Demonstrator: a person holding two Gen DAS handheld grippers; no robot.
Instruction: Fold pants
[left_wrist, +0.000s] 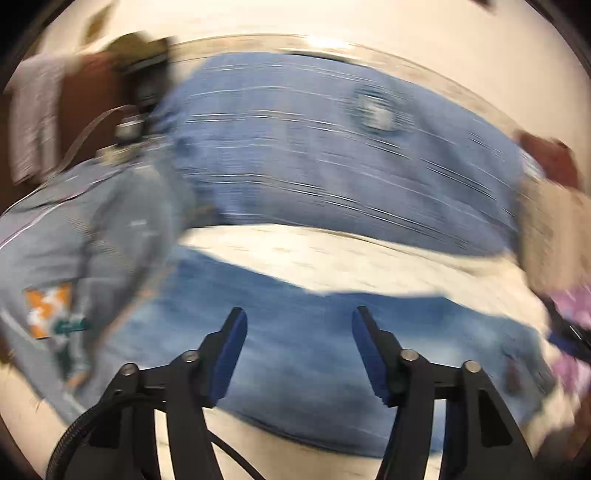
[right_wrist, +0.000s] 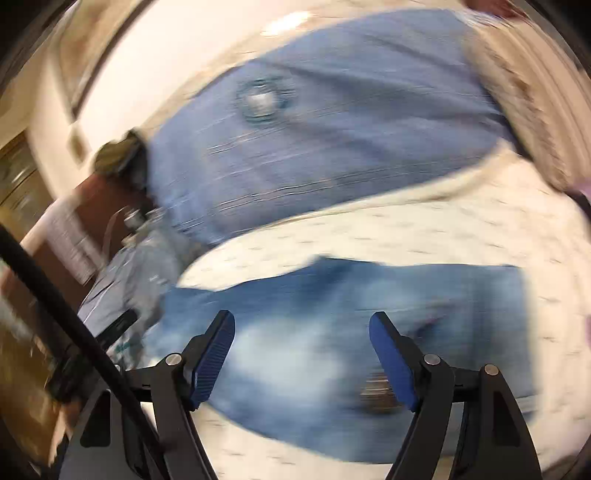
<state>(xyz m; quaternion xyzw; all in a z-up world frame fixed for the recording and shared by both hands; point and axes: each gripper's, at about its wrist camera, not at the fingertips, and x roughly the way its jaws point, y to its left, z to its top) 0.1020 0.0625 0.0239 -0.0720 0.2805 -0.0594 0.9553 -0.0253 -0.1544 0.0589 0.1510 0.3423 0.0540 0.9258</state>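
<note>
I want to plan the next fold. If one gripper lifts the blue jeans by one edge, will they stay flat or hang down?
The jeans would probably sag, not stay flat: they lie limp on the bedcover, their edge uneven. The denim looks thick, so likely rather heavy for cloth. Slipping seems unlikely with ribbed pads. Both grippers, left and right, are open and empty.
</note>
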